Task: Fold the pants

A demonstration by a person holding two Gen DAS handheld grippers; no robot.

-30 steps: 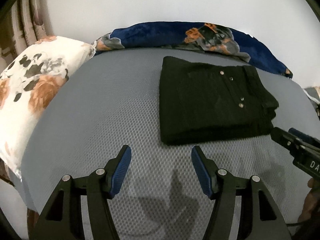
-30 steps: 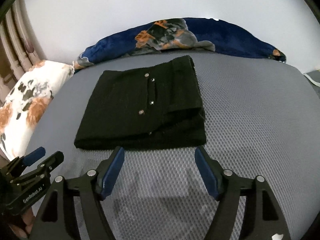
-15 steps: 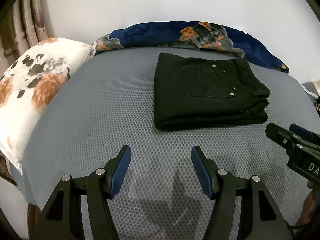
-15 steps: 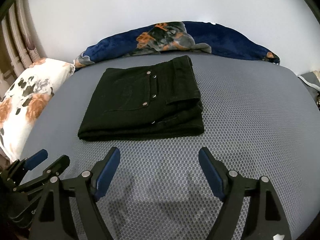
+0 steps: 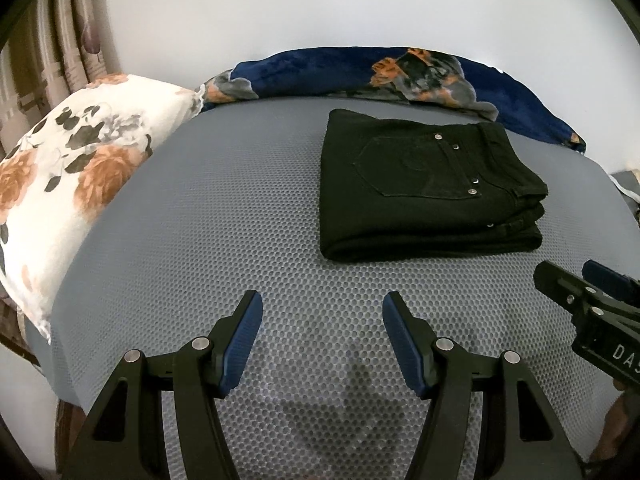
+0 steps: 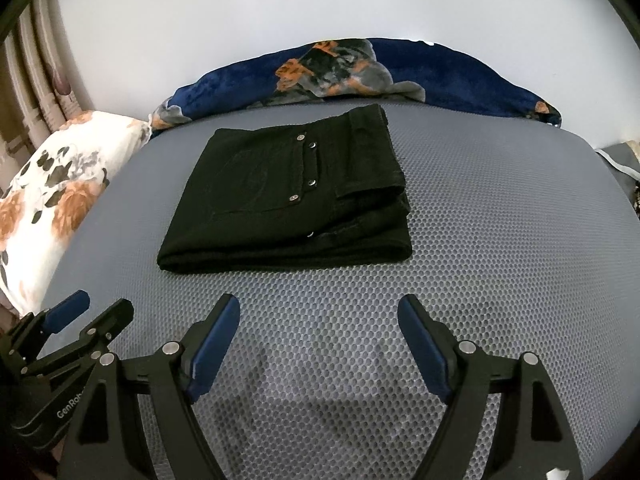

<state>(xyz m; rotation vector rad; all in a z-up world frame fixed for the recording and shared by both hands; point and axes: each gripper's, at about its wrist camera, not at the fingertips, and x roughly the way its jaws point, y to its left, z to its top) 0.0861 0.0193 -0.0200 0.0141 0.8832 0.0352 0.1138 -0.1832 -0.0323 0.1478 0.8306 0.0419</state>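
Black pants (image 5: 424, 188) lie folded into a thick rectangle on the grey mesh bed (image 5: 200, 220), back pocket and rivets up, waistband to the right. My left gripper (image 5: 322, 304) hovers over bare mesh, nearer than the pants and to their left. It is open with nothing between its blue pads. In the right wrist view the pants (image 6: 288, 196) lie just beyond my right gripper (image 6: 318, 302), which stands wide open and holds nothing. Each gripper shows in the other's view: the right gripper (image 5: 564, 270) at the right edge, the left gripper (image 6: 104, 302) at lower left.
A white floral pillow (image 5: 68, 168) lies at the bed's left edge. A navy floral blanket (image 5: 360, 72) is bunched along the far edge against the white wall. Curtains (image 5: 60, 40) hang at the far left. The bed's near left corner drops off below the pillow.
The right gripper's jaws have spread wider. Both grippers have drawn back a little from the pants, which now look smaller and sharper. The pants themselves have not moved.
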